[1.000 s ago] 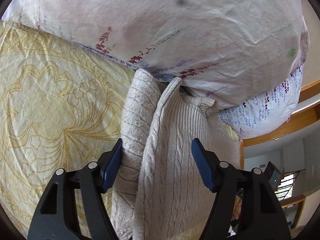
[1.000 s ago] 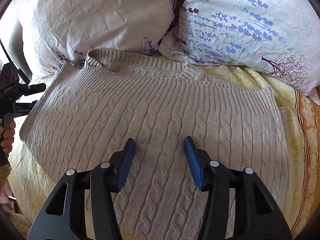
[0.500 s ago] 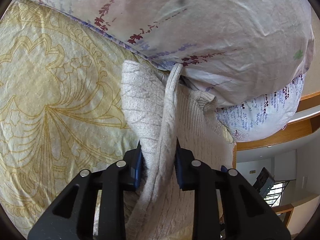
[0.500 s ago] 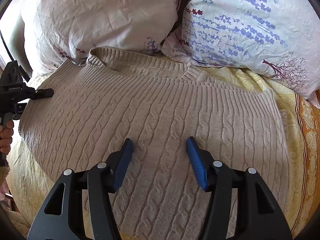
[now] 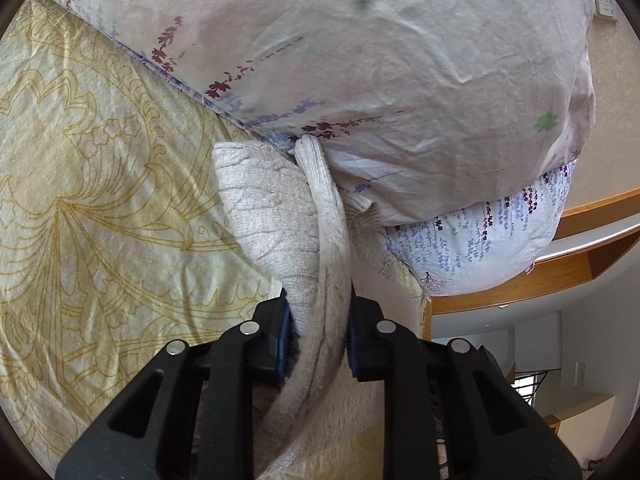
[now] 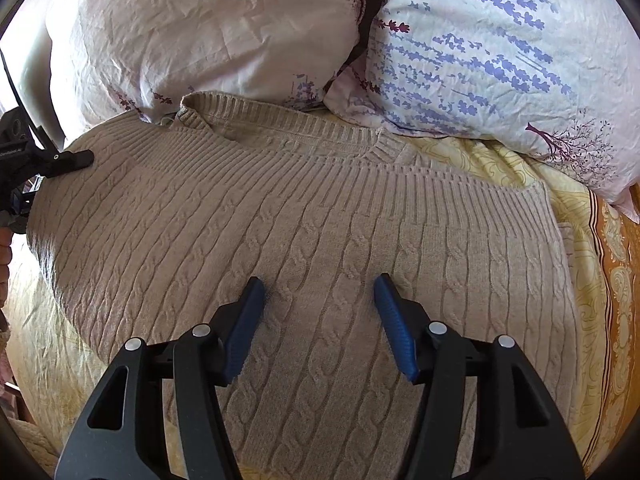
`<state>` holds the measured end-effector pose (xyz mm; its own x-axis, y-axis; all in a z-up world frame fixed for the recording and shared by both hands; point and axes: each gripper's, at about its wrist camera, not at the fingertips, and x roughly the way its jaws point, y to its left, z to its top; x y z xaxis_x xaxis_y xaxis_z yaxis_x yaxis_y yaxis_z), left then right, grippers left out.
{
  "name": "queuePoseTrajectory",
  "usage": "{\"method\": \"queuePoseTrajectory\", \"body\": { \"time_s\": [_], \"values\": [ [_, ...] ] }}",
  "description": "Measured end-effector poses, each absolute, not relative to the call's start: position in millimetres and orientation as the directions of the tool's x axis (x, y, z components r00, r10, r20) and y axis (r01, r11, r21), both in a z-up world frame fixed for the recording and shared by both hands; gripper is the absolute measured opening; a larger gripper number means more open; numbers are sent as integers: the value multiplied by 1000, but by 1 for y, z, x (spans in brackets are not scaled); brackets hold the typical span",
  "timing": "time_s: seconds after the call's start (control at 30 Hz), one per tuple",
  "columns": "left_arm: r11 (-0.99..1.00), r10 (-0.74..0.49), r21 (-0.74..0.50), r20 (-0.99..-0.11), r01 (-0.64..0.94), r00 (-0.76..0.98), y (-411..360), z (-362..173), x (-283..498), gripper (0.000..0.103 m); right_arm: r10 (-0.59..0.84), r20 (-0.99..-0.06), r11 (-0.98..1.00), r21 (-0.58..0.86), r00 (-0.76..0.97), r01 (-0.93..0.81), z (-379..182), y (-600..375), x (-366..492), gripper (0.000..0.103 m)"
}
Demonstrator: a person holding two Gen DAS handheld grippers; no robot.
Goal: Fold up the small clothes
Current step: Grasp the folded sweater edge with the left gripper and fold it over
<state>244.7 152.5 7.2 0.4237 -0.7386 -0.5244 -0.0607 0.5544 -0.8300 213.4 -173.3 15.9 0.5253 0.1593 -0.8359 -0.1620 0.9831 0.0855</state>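
A beige cable-knit sweater lies spread on the yellow bedsheet, its collar toward the pillows. My left gripper is shut on the sweater's folded left edge, which bunches up between the blue pads. It also shows at the left edge of the right wrist view, at the sweater's shoulder. My right gripper is open and empty, just above the middle of the sweater's body.
Two floral pillows press against the sweater's collar. The patterned yellow bedsheet stretches to the left. A wooden bed frame and a room beyond show at the right of the left wrist view.
My left gripper has closed on the sweater's left edge, which was loose between open jaws a second ago. My right gripper has stayed open over the sweater, barely moving.
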Motion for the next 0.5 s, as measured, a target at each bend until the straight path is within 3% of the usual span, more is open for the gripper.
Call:
{"method": "queuePoseTrajectory", "body": {
  "time_s": [0.17,0.37,0.5],
  "values": [
    [516,-761,-855,-487,-56,428,144,14,244,20,160,-836,983,86,525,-162,17,-173,213,60],
    [395,-838,-918,-352,20,417,105,42,242,20,179,-838,980,106,516,-168,17,-177,214,61],
    [281,-891,-958,-241,50,385,69,54,241,20,402,-766,911,391,501,-133,26,-210,213,72]
  ]
}}
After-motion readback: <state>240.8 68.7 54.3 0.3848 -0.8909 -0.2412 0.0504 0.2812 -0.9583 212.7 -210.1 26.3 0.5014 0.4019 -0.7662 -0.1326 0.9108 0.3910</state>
